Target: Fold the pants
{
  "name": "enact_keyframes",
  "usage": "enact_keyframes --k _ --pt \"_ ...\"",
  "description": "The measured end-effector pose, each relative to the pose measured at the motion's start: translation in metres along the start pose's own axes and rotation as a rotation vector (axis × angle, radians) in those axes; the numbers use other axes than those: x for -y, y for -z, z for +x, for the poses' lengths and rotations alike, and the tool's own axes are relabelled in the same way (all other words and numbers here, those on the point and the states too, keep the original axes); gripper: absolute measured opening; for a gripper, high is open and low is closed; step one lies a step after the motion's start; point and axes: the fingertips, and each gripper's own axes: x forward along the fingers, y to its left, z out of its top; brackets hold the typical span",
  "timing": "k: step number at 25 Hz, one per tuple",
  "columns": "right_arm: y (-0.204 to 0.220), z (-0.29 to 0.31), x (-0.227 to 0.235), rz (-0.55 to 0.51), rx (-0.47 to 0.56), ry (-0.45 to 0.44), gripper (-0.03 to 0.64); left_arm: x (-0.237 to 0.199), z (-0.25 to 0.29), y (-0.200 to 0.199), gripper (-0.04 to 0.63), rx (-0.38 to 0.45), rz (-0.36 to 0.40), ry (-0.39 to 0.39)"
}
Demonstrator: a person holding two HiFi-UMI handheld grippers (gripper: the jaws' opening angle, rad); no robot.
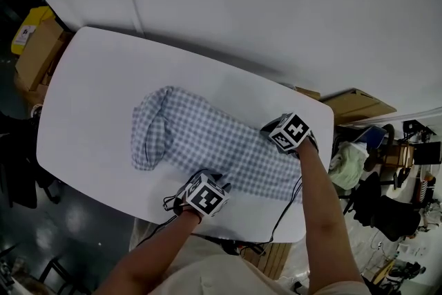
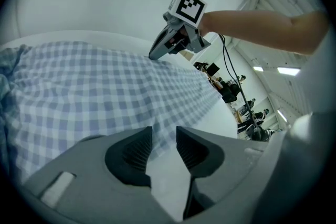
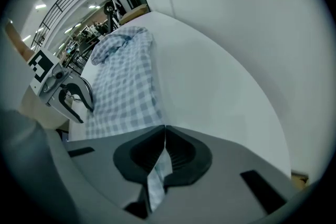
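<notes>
Blue-and-white checked pants (image 1: 207,141) lie spread flat on the white table (image 1: 90,79), one end bunched at the left. My right gripper (image 1: 268,128) is at the pants' far right edge, and in the right gripper view it (image 3: 165,149) is shut with a strip of the checked cloth (image 3: 157,176) pinched between its pads. At the near edge of the pants, my left gripper (image 1: 221,180) points down at the table. Its jaws (image 2: 164,144) stand a little apart over the cloth's edge, with the pads not pressing on it. The left gripper view also shows the right gripper (image 2: 153,55) on the pants (image 2: 94,86).
Cardboard boxes stand on the floor left of the table (image 1: 34,52) and at its right end (image 1: 356,106). Bags and chairs crowd the floor at the right (image 1: 373,176). A black cable (image 1: 286,207) hangs over the near table edge. A white wall lies beyond.
</notes>
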Motion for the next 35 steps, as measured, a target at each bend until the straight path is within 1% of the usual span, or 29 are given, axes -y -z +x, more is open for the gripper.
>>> enact_keyframes --k 3,4,5,6,8,13,17,21,24,27,30,32,35 --pt "-0.003 -0.005 0.007 0.017 0.018 0.031 0.021 0.003 -0.007 -0.005 0.137 0.053 -0.065 0.037" --pt "-0.005 -0.008 0.01 0.023 0.029 0.041 0.033 0.005 -0.01 -0.007 0.137 0.07 -0.085 0.048" --pt "-0.007 -0.013 0.012 0.029 0.04 0.048 0.059 0.006 -0.013 -0.009 0.137 0.084 -0.1 0.056" --pt "-0.011 -0.018 0.013 0.027 0.053 0.052 0.074 0.008 -0.016 -0.01 0.137 0.096 -0.11 0.061" --pt "-0.019 -0.029 0.009 -0.006 0.078 0.055 0.074 0.009 -0.022 -0.012 0.137 0.115 -0.124 0.06" --pt "-0.055 -0.046 -0.029 -0.177 0.121 0.051 0.072 0.008 -0.044 -0.019 0.137 0.18 -0.17 0.061" --pt "-0.088 -0.05 -0.069 -0.348 0.131 0.04 0.055 0.001 -0.071 -0.025 0.137 0.253 -0.204 0.056" --pt "-0.123 -0.054 -0.115 -0.538 0.137 0.034 0.04 -0.002 -0.111 -0.024 0.137 0.353 -0.278 0.083" --pt "-0.147 -0.053 -0.151 -0.66 0.157 0.011 0.037 -0.005 -0.147 -0.018 0.137 0.441 -0.36 0.106" --pt "-0.167 -0.047 -0.185 -0.765 0.168 -0.015 0.037 -0.014 -0.182 -0.009 0.137 0.508 -0.41 0.072" --pt "-0.188 -0.038 -0.215 -0.848 0.183 -0.042 0.037 -0.026 -0.216 0.006 0.137 0.538 -0.431 0.012" --pt "-0.2 -0.032 -0.232 -0.887 0.186 -0.056 0.037 -0.034 -0.239 0.019 0.137 0.558 -0.457 -0.015" --pt "-0.218 -0.026 -0.252 -0.917 0.201 -0.08 0.037 -0.052 -0.278 0.047 0.137 0.579 -0.484 -0.068"
